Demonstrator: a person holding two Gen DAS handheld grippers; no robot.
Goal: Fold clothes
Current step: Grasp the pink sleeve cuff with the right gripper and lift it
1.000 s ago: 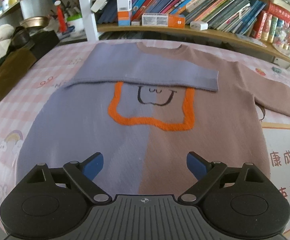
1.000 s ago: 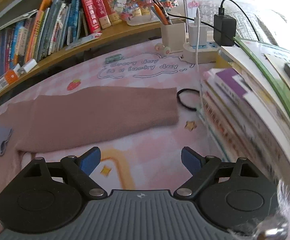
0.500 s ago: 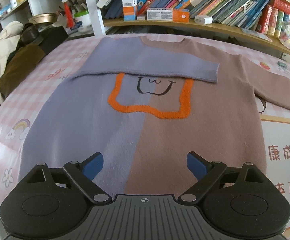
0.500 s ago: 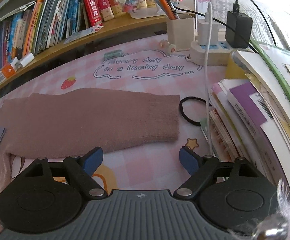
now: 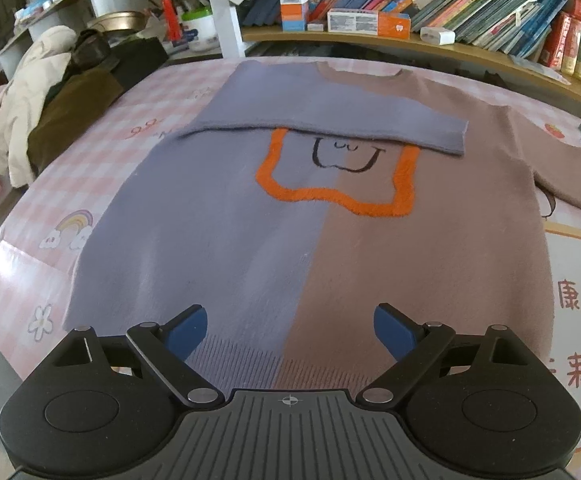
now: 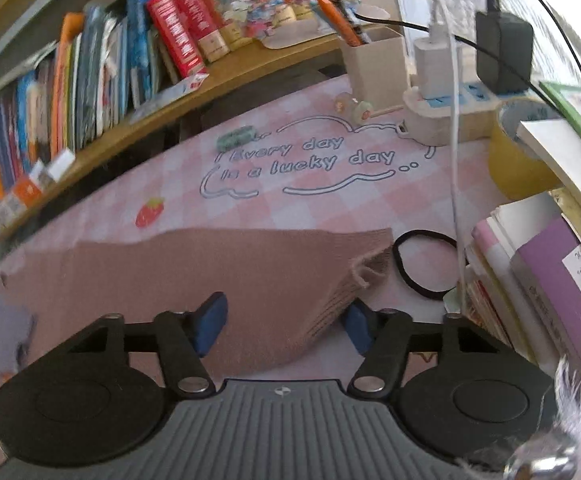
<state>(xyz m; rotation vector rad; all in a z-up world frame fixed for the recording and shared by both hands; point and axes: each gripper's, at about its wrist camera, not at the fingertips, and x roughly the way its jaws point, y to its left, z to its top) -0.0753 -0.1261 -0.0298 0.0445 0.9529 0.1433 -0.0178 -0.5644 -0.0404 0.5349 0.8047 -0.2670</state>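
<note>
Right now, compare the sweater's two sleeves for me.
The purple sleeve is folded across the chest, covering the top of the orange outline; the brown sleeve lies stretched outward on the pink checked cloth. No gripper is at the purple sleeve; the right gripper has open jaws straddling the brown sleeve's cuff. Both lie flat.

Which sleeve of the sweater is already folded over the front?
The blue-grey knit sleeve. It lies flat across the sweater's chest, covering the top of the orange outline. The brown knit sleeve is stretched out sideways on the tablecloth.
</note>
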